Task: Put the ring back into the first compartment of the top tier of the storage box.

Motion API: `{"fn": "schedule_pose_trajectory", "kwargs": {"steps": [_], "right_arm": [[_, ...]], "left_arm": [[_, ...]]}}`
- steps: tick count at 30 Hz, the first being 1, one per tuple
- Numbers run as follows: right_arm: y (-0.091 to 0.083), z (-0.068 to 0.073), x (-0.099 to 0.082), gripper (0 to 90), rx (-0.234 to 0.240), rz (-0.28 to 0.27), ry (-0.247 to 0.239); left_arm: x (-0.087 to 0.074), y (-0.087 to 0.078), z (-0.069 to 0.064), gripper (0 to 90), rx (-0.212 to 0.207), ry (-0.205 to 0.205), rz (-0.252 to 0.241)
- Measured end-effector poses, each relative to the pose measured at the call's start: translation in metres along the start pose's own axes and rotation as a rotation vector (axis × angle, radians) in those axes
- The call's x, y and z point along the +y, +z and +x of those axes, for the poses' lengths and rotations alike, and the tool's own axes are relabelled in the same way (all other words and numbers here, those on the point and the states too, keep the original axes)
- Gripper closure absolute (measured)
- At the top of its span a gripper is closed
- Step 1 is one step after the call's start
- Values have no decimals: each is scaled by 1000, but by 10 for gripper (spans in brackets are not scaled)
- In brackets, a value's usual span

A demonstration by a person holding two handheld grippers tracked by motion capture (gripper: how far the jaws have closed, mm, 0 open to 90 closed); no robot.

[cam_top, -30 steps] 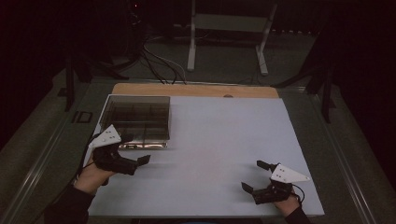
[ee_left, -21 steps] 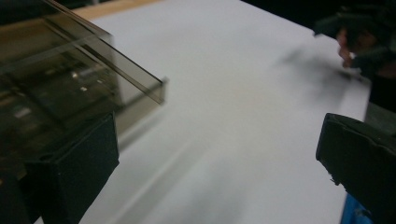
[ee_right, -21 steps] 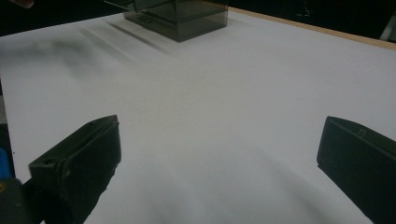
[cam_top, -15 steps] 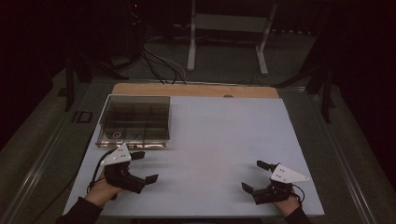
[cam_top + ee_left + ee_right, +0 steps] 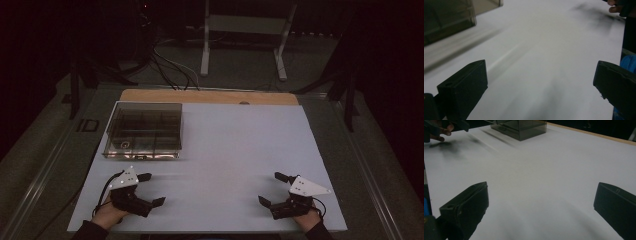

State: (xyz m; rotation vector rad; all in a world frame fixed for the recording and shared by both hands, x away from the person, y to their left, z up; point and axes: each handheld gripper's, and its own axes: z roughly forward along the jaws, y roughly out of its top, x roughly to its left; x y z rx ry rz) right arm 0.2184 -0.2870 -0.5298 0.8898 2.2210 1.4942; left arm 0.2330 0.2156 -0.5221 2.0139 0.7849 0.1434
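My left gripper (image 5: 151, 189) rests low over the near left of the white table (image 5: 235, 145), jaws wide apart with nothing between them. In the left gripper view its two black jaws frame bare white surface, open (image 5: 540, 82). My right gripper (image 5: 274, 188) sits at the near right, also open and empty; in the right gripper view (image 5: 540, 202) its jaws stand far apart. A clear smoky plastic box (image 5: 145, 130) with inner compartments stands at the back left of the table, beyond the left gripper. The box (image 5: 520, 126) shows far off in the right gripper view.
A wooden strip (image 5: 210, 96) runs along the table's far edge. Behind the table are cables (image 5: 167, 62) on the floor and a white metal stand (image 5: 242, 40). The other hand (image 5: 440, 130) appears at the upper left of the right gripper view.
My left gripper has drawn back from the box's front edge toward the near edge of the table. The right gripper has stayed put.
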Motion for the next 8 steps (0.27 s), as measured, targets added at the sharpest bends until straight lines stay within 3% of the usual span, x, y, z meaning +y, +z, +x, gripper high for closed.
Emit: {"fn": "schedule_pose_trajectory", "kwargs": {"steps": [2, 8], "right_arm": [[0, 0, 0, 0, 1, 1, -2], [1, 0, 0, 0, 3, 7, -6]], "left_arm": [[-3, -1, 1, 10, 25, 11, 5], [-5, 0, 3, 11, 26, 4, -4]]}}
